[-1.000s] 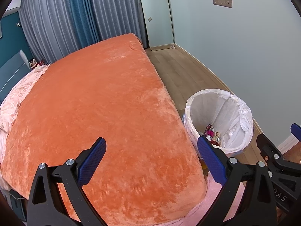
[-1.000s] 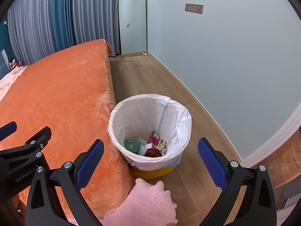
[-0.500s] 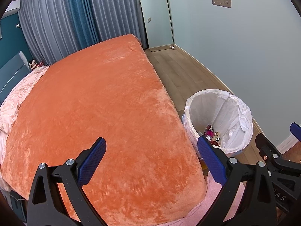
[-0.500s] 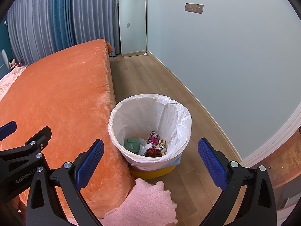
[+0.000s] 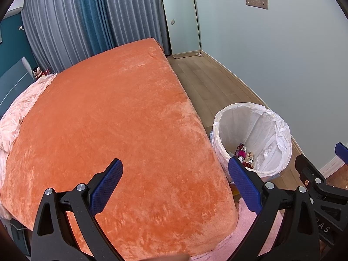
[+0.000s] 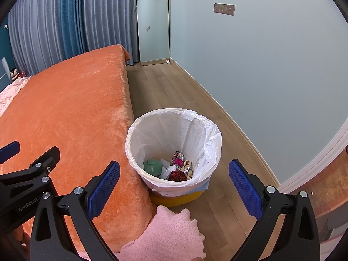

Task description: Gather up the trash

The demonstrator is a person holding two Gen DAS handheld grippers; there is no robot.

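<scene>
A yellow trash bin with a white bag liner [image 6: 174, 130] stands on the wood floor by the bed's corner; it also shows in the left wrist view [image 5: 252, 128]. Several pieces of trash [image 6: 171, 168] lie at its bottom: a green lid, white paper, a pink wrapper, something dark red. My right gripper [image 6: 174, 187] is open and empty, above and just short of the bin. My left gripper [image 5: 176, 187] is open and empty over the near corner of the orange bedspread [image 5: 113, 119]. No loose trash shows on the bed.
A pink fluffy cloth [image 6: 165, 235] lies at the bed's near corner beside the bin. The pale blue wall [image 6: 261, 76] runs along the right, a floor mirror [image 6: 153, 24] leans at the far end, and curtains [image 5: 87, 21] hang behind the bed. Pink bedding [image 5: 17, 113] lies at the left.
</scene>
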